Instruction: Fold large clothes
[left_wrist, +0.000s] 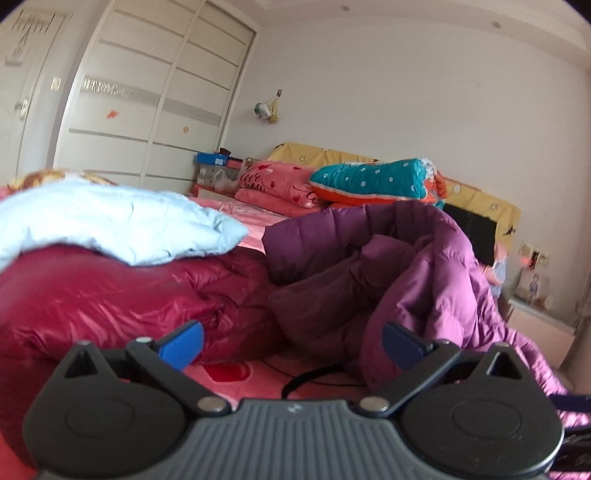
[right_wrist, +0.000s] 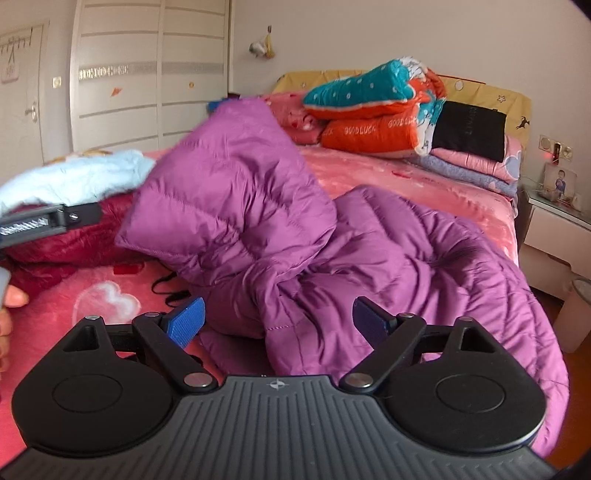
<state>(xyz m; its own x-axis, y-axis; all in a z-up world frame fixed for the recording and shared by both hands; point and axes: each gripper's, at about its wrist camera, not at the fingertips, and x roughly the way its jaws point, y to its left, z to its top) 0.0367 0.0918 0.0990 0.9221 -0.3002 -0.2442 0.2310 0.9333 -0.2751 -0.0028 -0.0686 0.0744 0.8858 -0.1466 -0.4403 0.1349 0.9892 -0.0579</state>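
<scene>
Your purple down jacket (right_wrist: 295, 236) lies crumpled on the pink bed (right_wrist: 406, 184), one quilted panel standing up in a peak toward the wardrobe side while the rest spills to the bed's right edge and hangs over it. Your right gripper (right_wrist: 279, 319) hovers just above the near folds with its jaws wide and nothing between them; your left gripper (left_wrist: 291, 345) sits low over the heart-printed bedspread, jaws equally wide and empty, with the jacket to its right and a shiny crimson jacket (left_wrist: 110, 291) to its left, a pale blue garment (left_wrist: 110, 221) resting on top of that one. Expect the purple jacket to handle as light, puffy and very soft — it will compress under the jaws, spring back, and its smooth shell will probably slide if you pinch only the filling. Take hold at a stitched edge instead: the seam line showing near your right gripper's fingers (right_wrist: 186, 321) looks like a hem or front edge, a firmer bite than the padding. A matching edge for the left gripper is not clearly visible, so you may have to spread the heap first. A thin black cord (right_wrist: 171, 291) lies on the bedspread beside the jacket — keep it out of the grip. Watch the overhanging part; its weight could drag the jacket off the bed.
</scene>
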